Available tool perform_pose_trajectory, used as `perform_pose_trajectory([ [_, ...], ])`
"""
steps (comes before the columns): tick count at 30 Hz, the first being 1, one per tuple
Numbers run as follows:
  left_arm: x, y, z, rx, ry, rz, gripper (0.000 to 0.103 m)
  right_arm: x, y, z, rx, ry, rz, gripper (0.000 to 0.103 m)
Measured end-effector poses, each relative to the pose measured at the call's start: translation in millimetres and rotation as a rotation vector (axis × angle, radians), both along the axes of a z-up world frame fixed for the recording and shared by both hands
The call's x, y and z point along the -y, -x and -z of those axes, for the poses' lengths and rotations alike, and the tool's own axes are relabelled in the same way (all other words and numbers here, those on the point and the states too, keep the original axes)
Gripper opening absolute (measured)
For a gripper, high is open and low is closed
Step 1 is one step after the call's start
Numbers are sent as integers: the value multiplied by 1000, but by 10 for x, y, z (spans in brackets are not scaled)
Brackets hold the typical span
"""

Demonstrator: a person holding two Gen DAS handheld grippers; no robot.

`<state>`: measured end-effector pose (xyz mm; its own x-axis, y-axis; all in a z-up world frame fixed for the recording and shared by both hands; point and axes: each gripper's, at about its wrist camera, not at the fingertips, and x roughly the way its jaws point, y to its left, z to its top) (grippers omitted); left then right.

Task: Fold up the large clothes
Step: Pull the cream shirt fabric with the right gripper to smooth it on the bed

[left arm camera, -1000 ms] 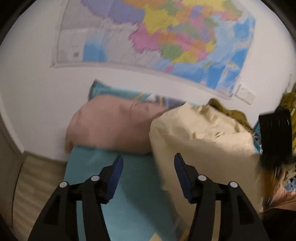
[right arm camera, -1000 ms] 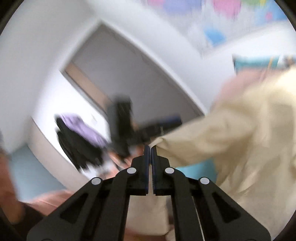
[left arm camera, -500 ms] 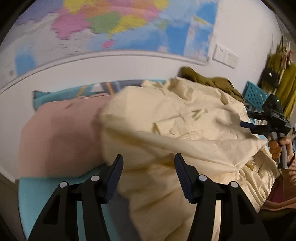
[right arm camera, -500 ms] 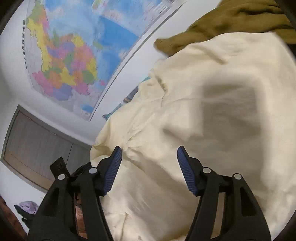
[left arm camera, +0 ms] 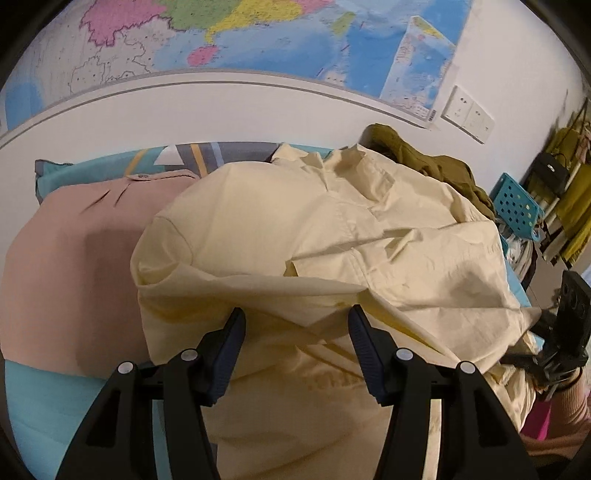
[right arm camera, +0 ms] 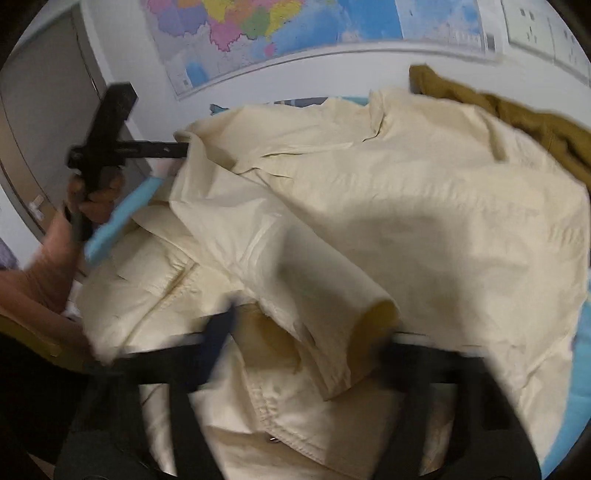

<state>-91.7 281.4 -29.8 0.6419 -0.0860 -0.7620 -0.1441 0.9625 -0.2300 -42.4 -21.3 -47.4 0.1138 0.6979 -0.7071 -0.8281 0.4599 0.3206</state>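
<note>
The crumpled cream cotton shirt [left arm camera: 332,236] lies heaped on the teal bed [left arm camera: 33,406], collar toward the wall. The left hand-held gripper [left arm camera: 295,350] hovers wide at its near hem; the right hand-held gripper [right arm camera: 306,332], blurred and just closing, straddles a sleeve cuff [right arm camera: 354,332], grip uncertain.

Your left wrist camera: looks forward and down along left tongs [left arm camera: 295,350], close over cream shirt [left arm camera: 332,240], facing wall map [left arm camera: 258,33]. Your right wrist camera: same downward tilt along right tongs [right arm camera: 306,343], close, blurred, likely slightly right of other. Both share shirt, map, olive garment [left arm camera: 424,162]; each sees opposite tongs.
</note>
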Motion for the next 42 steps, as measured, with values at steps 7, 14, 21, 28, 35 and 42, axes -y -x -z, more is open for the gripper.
perform_pose_trajectory([
  [7, 38, -310, -341, 43, -3, 36, 54, 598, -465, -771, -140, -399, 99, 9],
  [14, 111, -732, -235, 13, -98, -1, 54, 638, -1089, -435, -237, -250, 290, 22],
  [21, 76, -525, -68, -1, -174, -8, 55, 802, -1146, -64, -297, -212, 361, 69],
  [28, 195, -166, -115, 24, -219, 6, 61, 479, -1009, 70, -169, -19, 310, 77],
  [35, 215, 321, 9, 36, -192, -3, 72, 387, -936, 122, -91, 24, 281, 4],
  [42, 165, 993, 254, -1, -53, 30, 76, 591, -1024, -284, -80, -147, 313, 3],
])
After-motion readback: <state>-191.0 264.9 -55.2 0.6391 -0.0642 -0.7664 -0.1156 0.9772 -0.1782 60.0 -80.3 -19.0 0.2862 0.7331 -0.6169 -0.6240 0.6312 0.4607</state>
